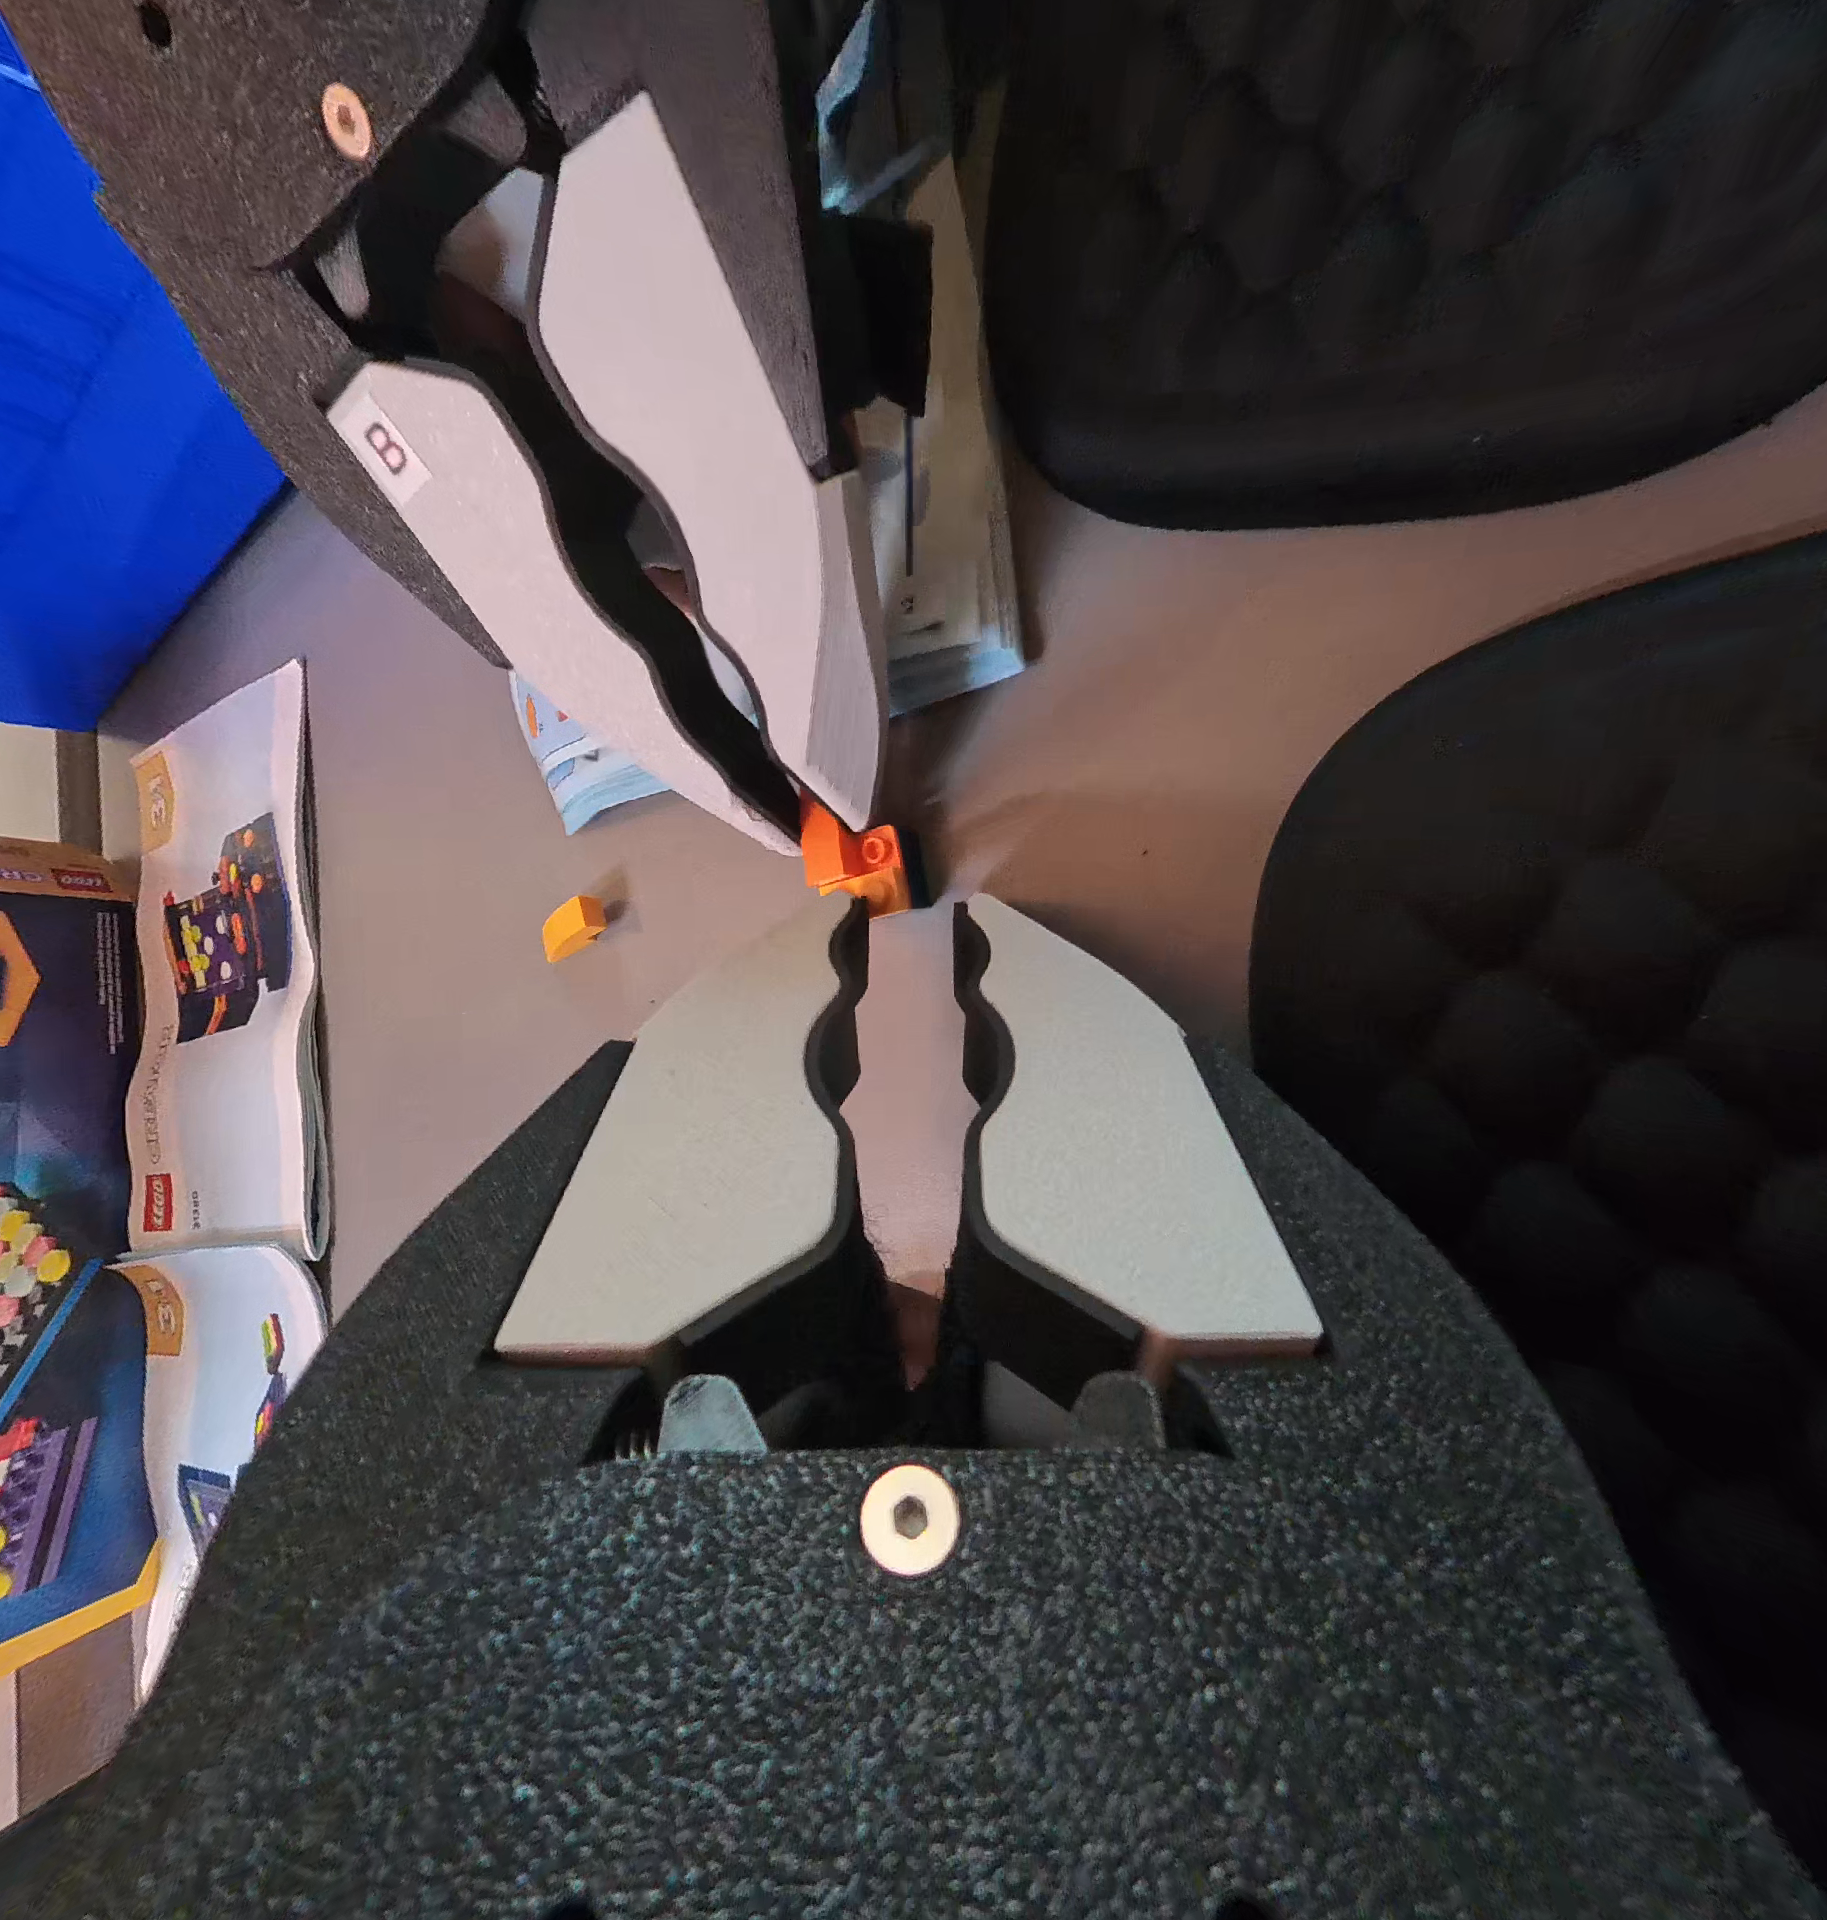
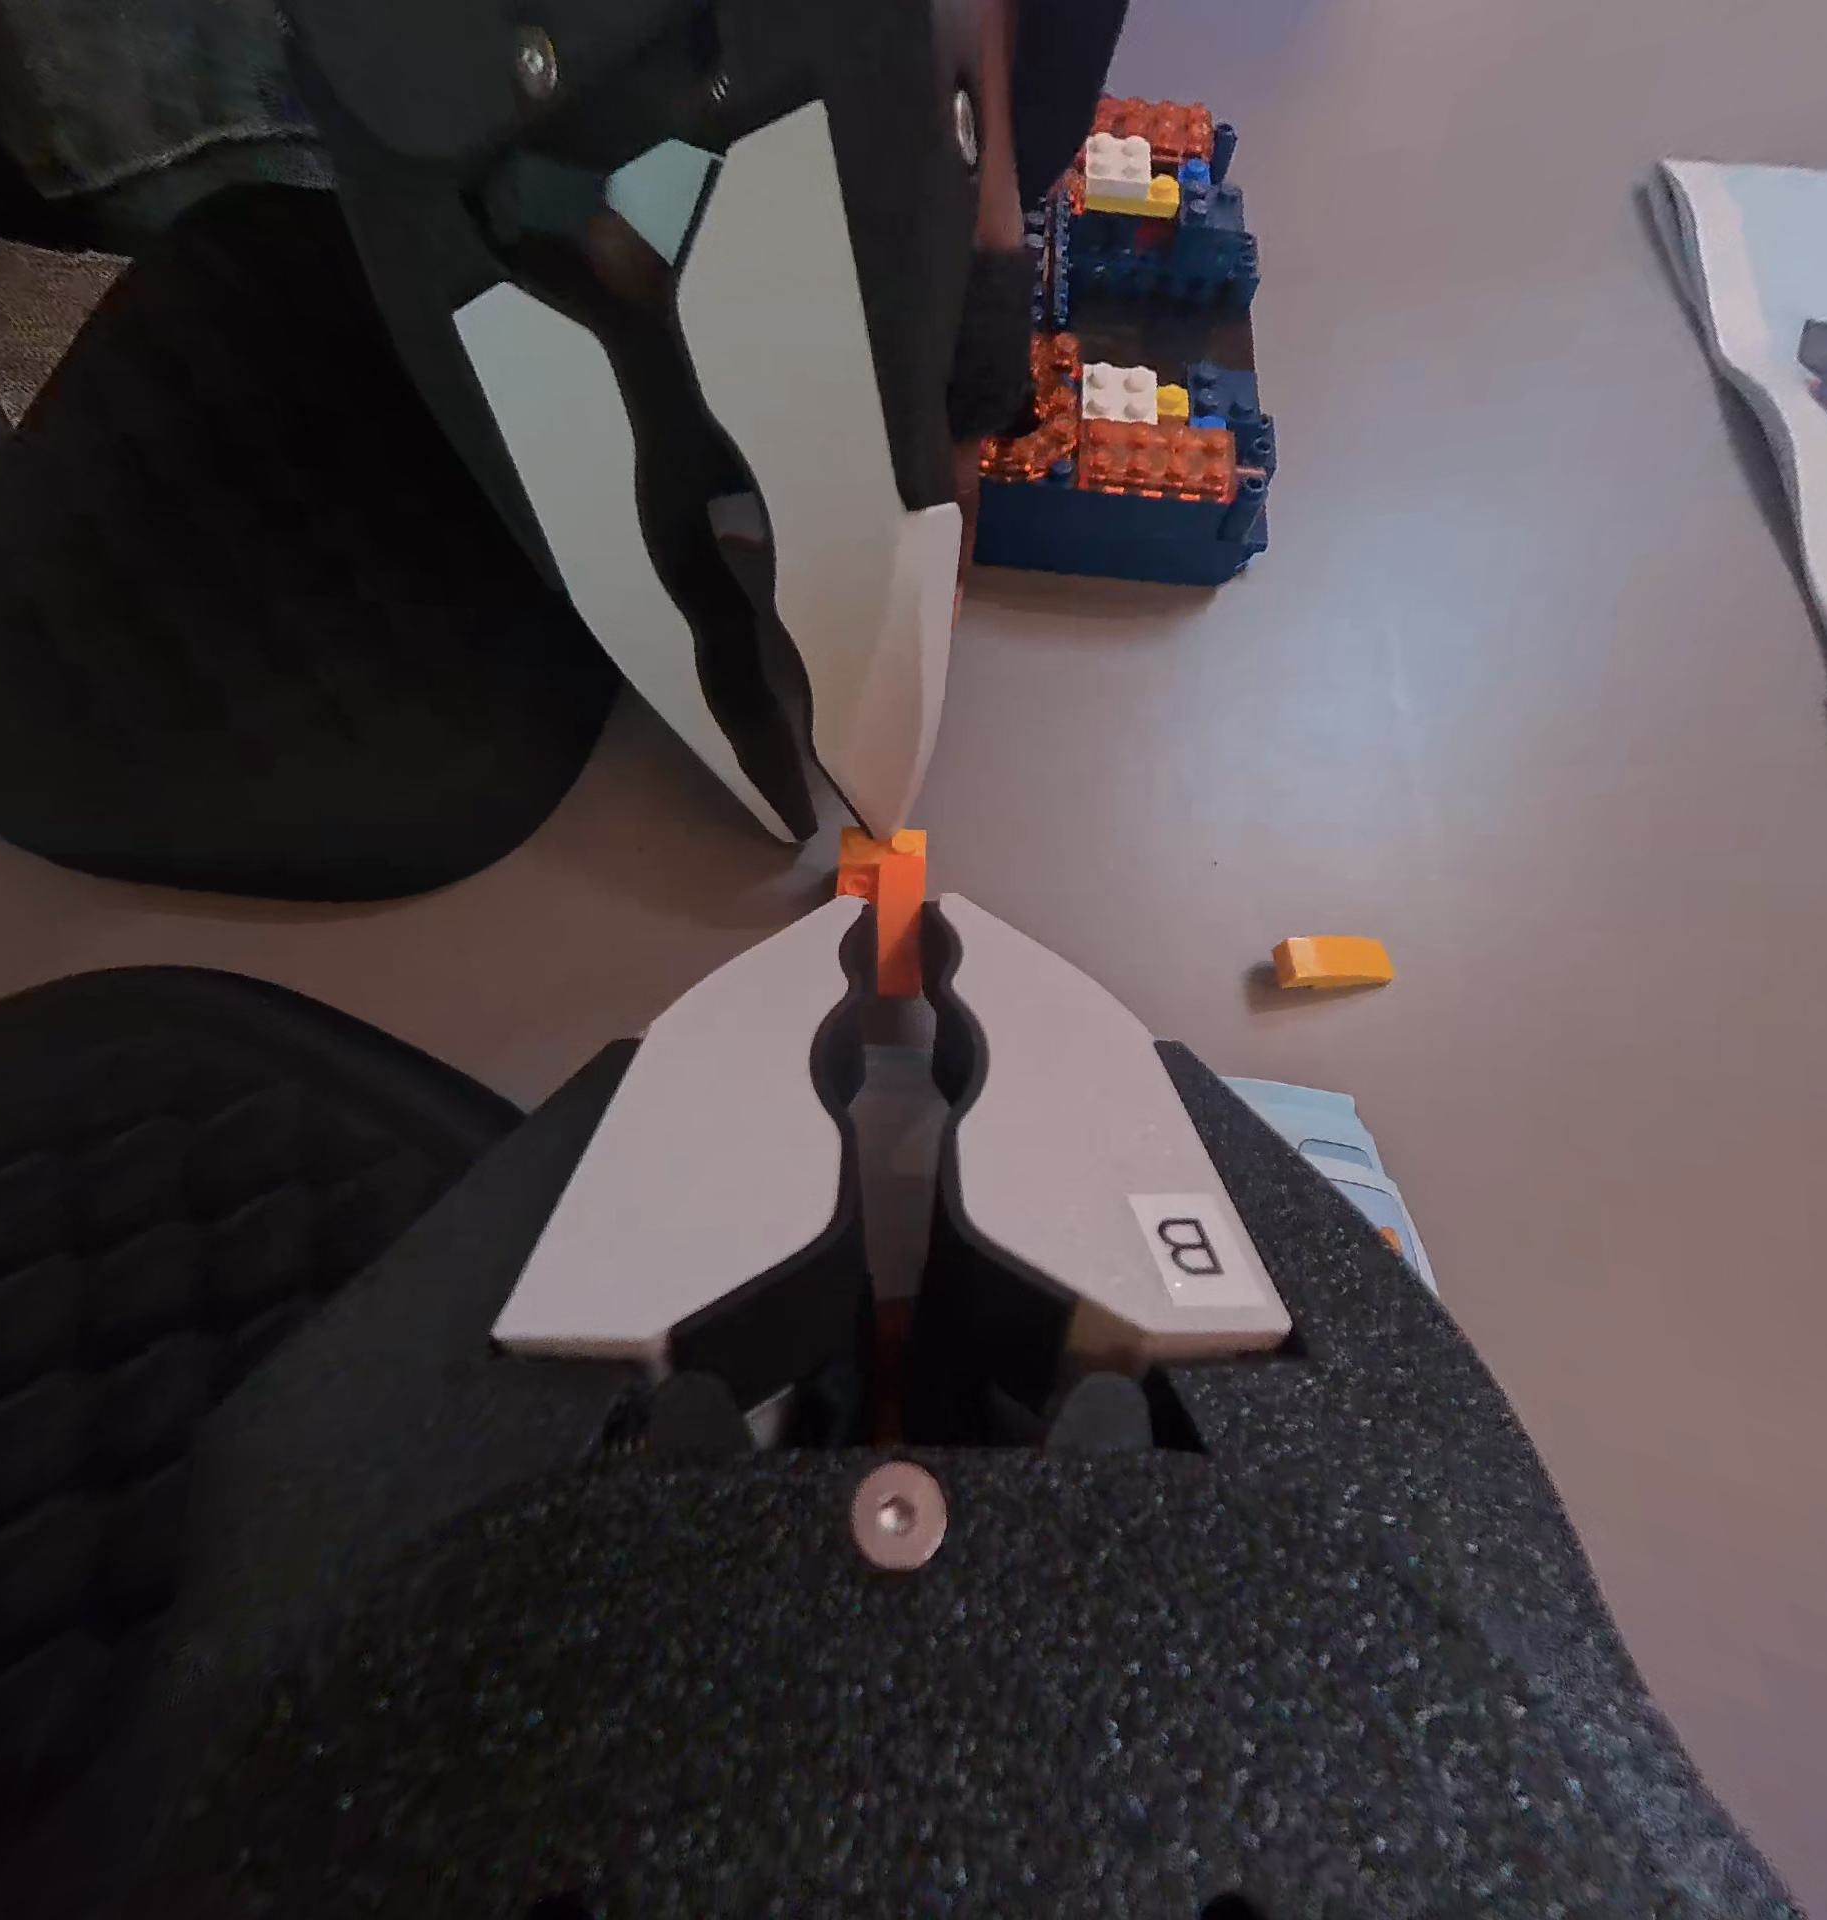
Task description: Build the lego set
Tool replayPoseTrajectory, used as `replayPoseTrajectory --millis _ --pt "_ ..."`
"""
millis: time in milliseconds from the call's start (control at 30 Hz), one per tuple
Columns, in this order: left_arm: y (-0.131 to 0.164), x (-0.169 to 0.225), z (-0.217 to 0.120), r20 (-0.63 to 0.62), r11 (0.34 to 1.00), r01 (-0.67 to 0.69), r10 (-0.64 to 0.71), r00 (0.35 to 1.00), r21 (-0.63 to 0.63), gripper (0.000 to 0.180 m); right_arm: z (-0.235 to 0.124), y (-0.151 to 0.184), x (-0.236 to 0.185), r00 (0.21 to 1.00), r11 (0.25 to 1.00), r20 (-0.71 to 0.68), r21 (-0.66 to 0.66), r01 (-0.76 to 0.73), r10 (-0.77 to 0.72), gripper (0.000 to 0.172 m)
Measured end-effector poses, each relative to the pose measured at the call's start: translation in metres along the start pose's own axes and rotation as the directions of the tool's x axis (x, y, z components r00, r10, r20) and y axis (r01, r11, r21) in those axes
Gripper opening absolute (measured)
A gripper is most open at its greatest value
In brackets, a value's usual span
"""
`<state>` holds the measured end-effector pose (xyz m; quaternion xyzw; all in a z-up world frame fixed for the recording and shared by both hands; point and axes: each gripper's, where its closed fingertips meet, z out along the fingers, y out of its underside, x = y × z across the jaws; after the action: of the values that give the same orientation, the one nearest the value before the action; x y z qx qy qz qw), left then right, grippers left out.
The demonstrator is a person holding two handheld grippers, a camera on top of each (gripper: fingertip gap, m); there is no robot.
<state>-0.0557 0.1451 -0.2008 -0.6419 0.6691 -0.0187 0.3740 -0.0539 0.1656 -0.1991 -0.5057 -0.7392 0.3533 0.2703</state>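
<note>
The orange brick cluster hangs just above the grey table, caught between the two grippers where their tips meet. The right gripper is nearly closed, its dark pads pressed on either side of a long orange piece whose long axis runs straight back along its fingers; the far end of that piece joins a small studded orange block. The left gripper stands narrowly open in its own view, with bare table showing between its fingers; its left fingertip seems to touch the cluster's yellow-orange lower part, but the blur there makes it hard to say whether it grips. From the right wrist view its tips come down onto the cluster's top.

A blue bin stands at the table's edge; its contents are out of sight. A printed cardboard box lies closed beside two instruction booklets. Farther off sits a dark blue brick build, walled like a tray, holding orange translucent, white and yellow bricks. A loose curved yellow piece lies on the table near the grippers. Black quilted cushions press against the table edge.
</note>
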Motion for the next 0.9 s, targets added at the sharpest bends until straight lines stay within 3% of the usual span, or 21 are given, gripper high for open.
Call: replayPoseTrajectory --millis 167,433,633,800,900 --pt "-0.0036 0.0012 0.0005 -0.008 1.0 -0.016 0.016 1.0 0.02 0.014 0.0 0.0031 -0.0002 0.985 0.986 -0.04 -0.022 0.166 -0.167 0.008" --pt "-0.0069 0.0032 0.0006 -0.032 0.999 0.019 -0.018 0.999 0.047 0.014 -0.0014 0.0029 -0.0015 0.958 0.96 -0.067 -0.036 0.278 -0.28 0.008" --pt "-0.0065 0.0045 0.0016 -0.027 0.999 -0.004 0.004 1.0 0.035 0.015 -0.0014 0.0044 -0.0042 0.993 0.996 0.084 -0.023 -0.082 0.084 0.008" --pt "-0.0067 0.005 0.0019 -0.027 0.999 -0.014 0.015 1.0 0.033 0.016 -0.0039 -0.0024 -0.0055 0.889 0.913 0.23 -0.001 -0.407 0.397 0.008" --pt "-0.0072 0.0056 0.0025 -0.03 0.999 -0.02 0.021 0.999 0.031 0.018 -0.0047 -0.0014 -0.0051 0.896 0.92 0.225 -0.002 -0.391 0.382 0.008"
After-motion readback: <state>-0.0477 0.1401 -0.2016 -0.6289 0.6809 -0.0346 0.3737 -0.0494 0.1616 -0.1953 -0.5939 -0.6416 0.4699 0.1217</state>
